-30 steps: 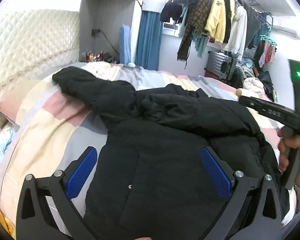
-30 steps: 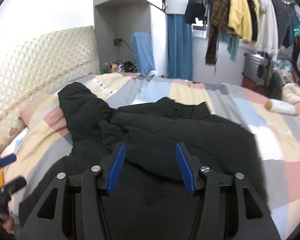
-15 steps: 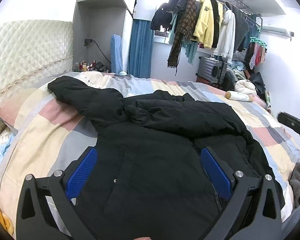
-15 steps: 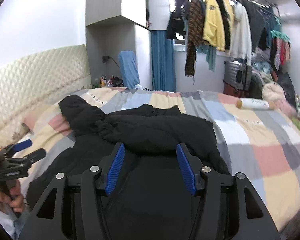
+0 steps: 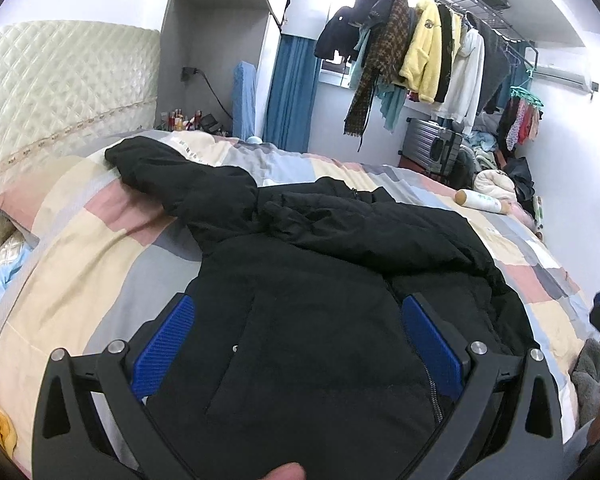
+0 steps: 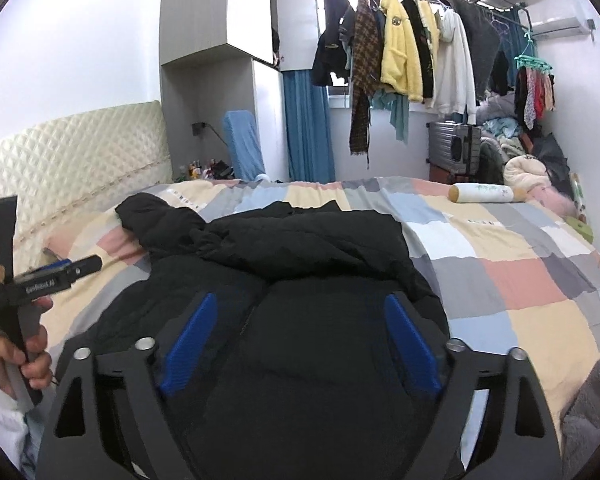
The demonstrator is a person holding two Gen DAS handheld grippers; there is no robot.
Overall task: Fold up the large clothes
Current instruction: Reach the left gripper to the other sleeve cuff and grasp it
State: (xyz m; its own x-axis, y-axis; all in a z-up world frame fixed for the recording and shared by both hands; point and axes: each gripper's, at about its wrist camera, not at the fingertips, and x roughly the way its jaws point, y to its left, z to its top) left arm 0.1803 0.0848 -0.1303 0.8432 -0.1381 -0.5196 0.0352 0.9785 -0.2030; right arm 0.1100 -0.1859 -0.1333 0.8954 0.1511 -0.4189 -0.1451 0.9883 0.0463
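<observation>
A large black padded jacket (image 5: 308, 280) lies spread on the patchwork bed (image 5: 100, 248), its hood (image 5: 148, 160) toward the headboard and one sleeve folded across the chest. It also shows in the right wrist view (image 6: 300, 272). My left gripper (image 5: 300, 340) is open, above the jacket's near hem, holding nothing. My right gripper (image 6: 300, 340) is open wide above the jacket's near part, holding nothing. The left gripper also shows at the left edge of the right wrist view (image 6: 44, 276).
A quilted cream headboard (image 5: 60, 92) stands at the left. A white bottle (image 6: 484, 193) lies on the bed's far right. A rail of hanging clothes (image 6: 400, 56) and a suitcase (image 6: 456, 148) stand beyond the bed. A grey fleece (image 6: 592, 412) lies at the near right.
Both grippers have pulled back and up from the jacket. The right gripper's jaws have opened from narrow to wide. The jacket lies still.
</observation>
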